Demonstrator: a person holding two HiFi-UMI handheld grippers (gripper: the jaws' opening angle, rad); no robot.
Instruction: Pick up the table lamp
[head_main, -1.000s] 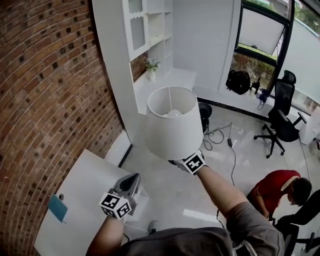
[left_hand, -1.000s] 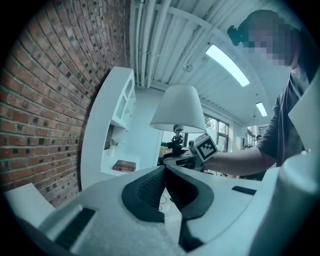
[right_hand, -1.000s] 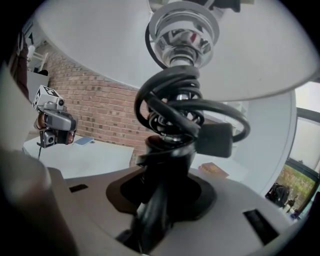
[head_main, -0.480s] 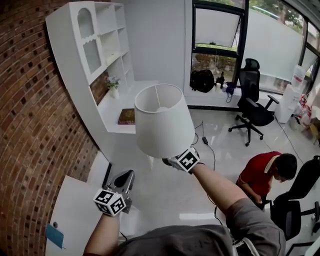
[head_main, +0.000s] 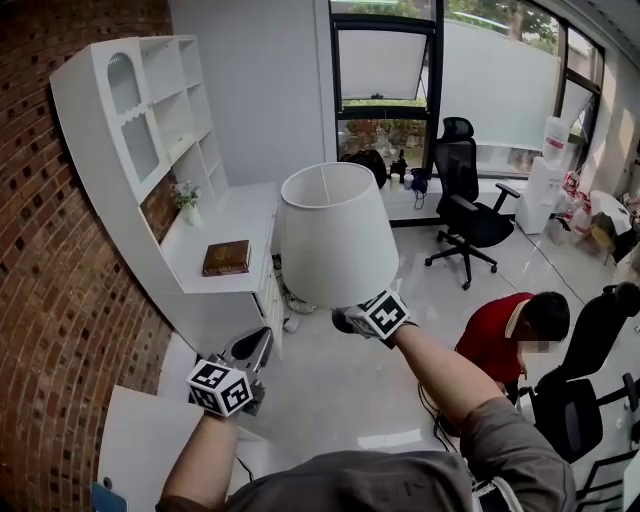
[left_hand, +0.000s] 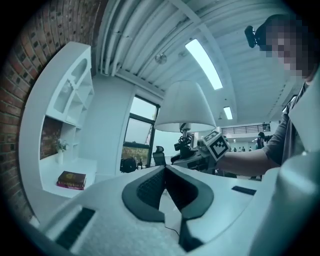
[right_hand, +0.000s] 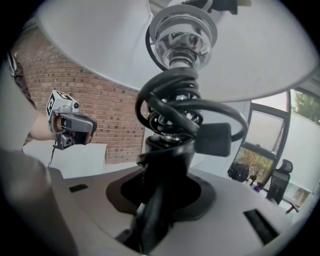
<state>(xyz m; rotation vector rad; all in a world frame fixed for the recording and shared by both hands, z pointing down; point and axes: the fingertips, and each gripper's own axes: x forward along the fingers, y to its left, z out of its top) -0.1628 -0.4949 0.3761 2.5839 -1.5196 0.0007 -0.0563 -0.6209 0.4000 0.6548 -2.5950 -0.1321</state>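
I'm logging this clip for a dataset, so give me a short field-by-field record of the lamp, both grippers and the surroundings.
held object: table lamp, white shade, upright, lifted in the air
cord: black, coiled around the stem under the shade
right gripper: closed on the lamp's dark stem
left gripper: jaws together, nothing between them, apart from the lamp
surroundings: white shelf unit with a book on its counter; person in a red shirt low on the floor
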